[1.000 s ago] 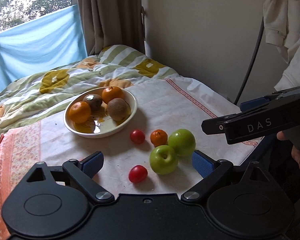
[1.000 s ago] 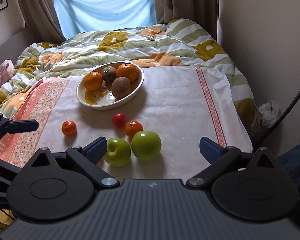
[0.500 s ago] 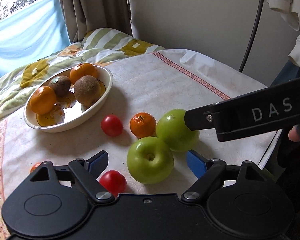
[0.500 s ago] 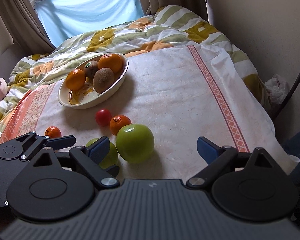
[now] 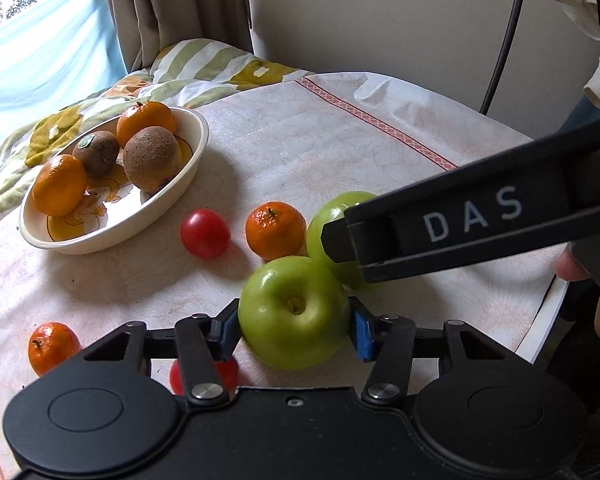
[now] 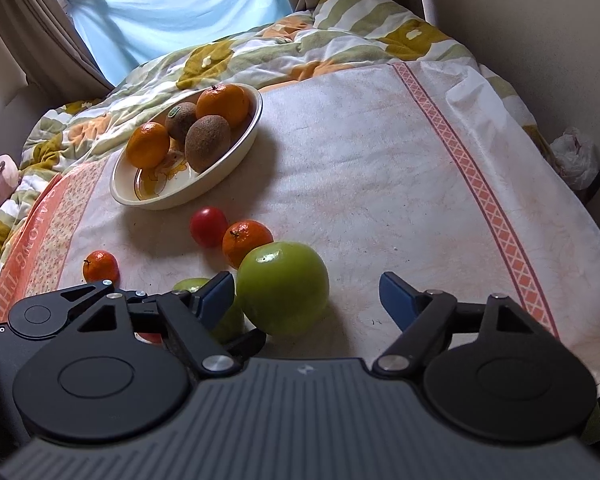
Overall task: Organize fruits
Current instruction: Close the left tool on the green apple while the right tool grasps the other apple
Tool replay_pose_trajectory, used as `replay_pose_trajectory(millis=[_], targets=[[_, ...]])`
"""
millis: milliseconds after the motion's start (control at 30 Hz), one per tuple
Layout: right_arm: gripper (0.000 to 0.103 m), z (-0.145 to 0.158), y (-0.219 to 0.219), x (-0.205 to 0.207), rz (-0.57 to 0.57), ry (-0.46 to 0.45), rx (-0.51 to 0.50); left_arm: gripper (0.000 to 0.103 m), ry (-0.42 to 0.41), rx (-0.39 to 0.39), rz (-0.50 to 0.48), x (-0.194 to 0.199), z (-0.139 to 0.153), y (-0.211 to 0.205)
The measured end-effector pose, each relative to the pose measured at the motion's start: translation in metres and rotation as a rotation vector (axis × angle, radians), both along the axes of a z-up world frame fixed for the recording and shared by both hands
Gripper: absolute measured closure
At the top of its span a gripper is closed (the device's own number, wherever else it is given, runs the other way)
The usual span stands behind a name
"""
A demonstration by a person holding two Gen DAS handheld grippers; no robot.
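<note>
My left gripper [image 5: 294, 326] is shut on the near green apple [image 5: 294, 312], its blue pads pressed on both sides; the apple rests on the cloth. My right gripper [image 6: 308, 294] is open, with the second green apple [image 6: 282, 294] between its fingers, close to the left finger. In the left wrist view its black arm [image 5: 480, 224] covers part of that apple [image 5: 332, 220]. A white bowl [image 5: 188, 160] holds two oranges and two kiwis. Loose on the cloth lie a mandarin [image 5: 275, 230], a red tomato [image 5: 205, 233], a small mandarin [image 5: 53, 347] and another tomato [image 5: 220, 374] under my left finger.
The cloth-covered table [image 6: 380, 184] ends at a rounded edge on the right. A patterned quilt [image 6: 260, 44] lies beyond it, with curtains and a window behind. A wall and a black cable [image 5: 504, 40] stand to the right.
My left gripper moved forward and closed on the near green apple. My right gripper moved forward so its open fingers straddle the second green apple.
</note>
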State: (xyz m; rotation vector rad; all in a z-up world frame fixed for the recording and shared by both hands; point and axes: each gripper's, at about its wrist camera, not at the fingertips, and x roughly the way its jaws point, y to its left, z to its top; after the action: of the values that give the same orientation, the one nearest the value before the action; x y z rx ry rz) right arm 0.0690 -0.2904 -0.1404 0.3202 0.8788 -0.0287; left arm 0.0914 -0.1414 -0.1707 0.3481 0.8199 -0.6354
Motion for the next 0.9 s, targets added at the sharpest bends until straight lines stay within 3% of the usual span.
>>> replay_pose_trajectory(millis=[500, 633, 700, 900], targets=[[0.017, -0.009, 0.003, 0.014, 0.027, 0.031, 0.042, 0.045, 0.002, -0.011, 0.016, -0.004, 0.007, 0.008], [0.021, -0.012, 0.004, 0.016, 0.035, 0.036, 0.05, 0.045, -0.005, -0.016, 0.019, -0.007, 0.01, 0.008], [0.033, -0.013, 0.005, 0.016, 0.049, 0.044, 0.054, 0.045, -0.008, -0.017, 0.022, -0.007, 0.011, 0.008], [0.033, -0.009, 0.005, 0.009, 0.038, 0.039, 0.048, 0.045, -0.017, -0.025, 0.021, -0.011, 0.017, 0.01]])
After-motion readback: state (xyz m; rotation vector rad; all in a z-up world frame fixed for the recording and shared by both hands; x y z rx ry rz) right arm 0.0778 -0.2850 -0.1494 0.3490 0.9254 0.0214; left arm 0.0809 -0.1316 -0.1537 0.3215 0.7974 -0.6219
